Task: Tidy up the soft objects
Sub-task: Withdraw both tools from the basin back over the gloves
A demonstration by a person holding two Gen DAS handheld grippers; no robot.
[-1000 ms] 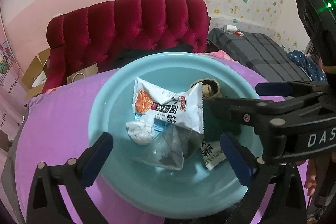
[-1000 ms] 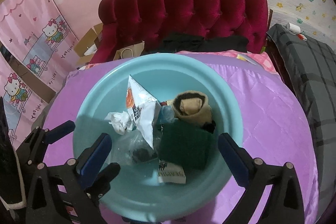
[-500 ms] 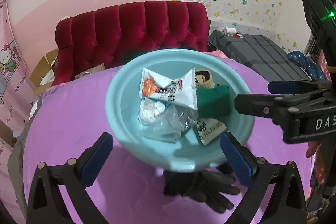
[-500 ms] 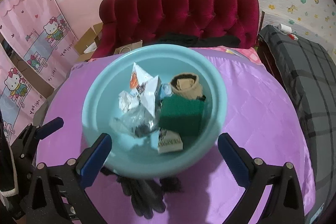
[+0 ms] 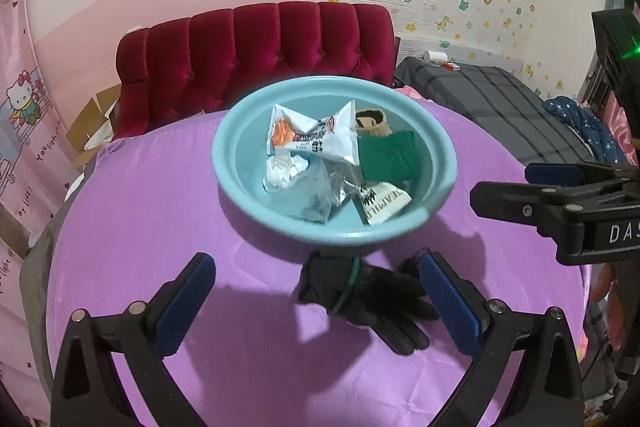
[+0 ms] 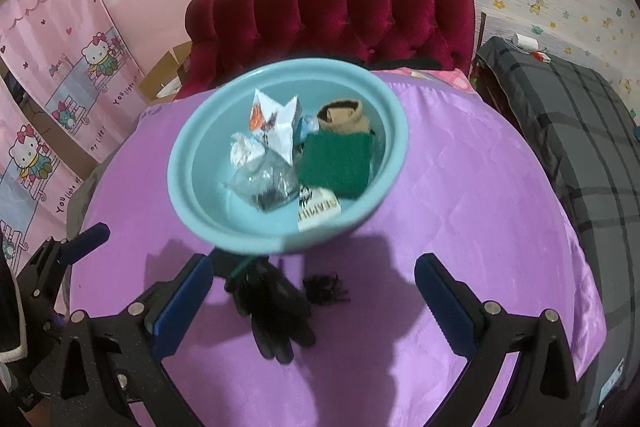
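Both grippers have backed away from the basin (image 5: 240,131), uncovering a black glove (image 5: 372,297) on the purple cover (image 5: 160,207). It lies ahead between the spread, empty fingers of the left gripper (image 5: 316,301) and right gripper (image 6: 314,301), glove fingertips pointing toward the cameras, long axis slightly diagonal.

Both wrist cameras are looking down and forward from near the bed (image 5: 160,187), side by side, sharing the blue basin (image 5: 240,179) (image 6: 188,187) and red headboard (image 6: 332,15).

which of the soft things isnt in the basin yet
The black glove. It lies on the purple cover in front of the blue basin, while the green cloth and tan sock lie inside.
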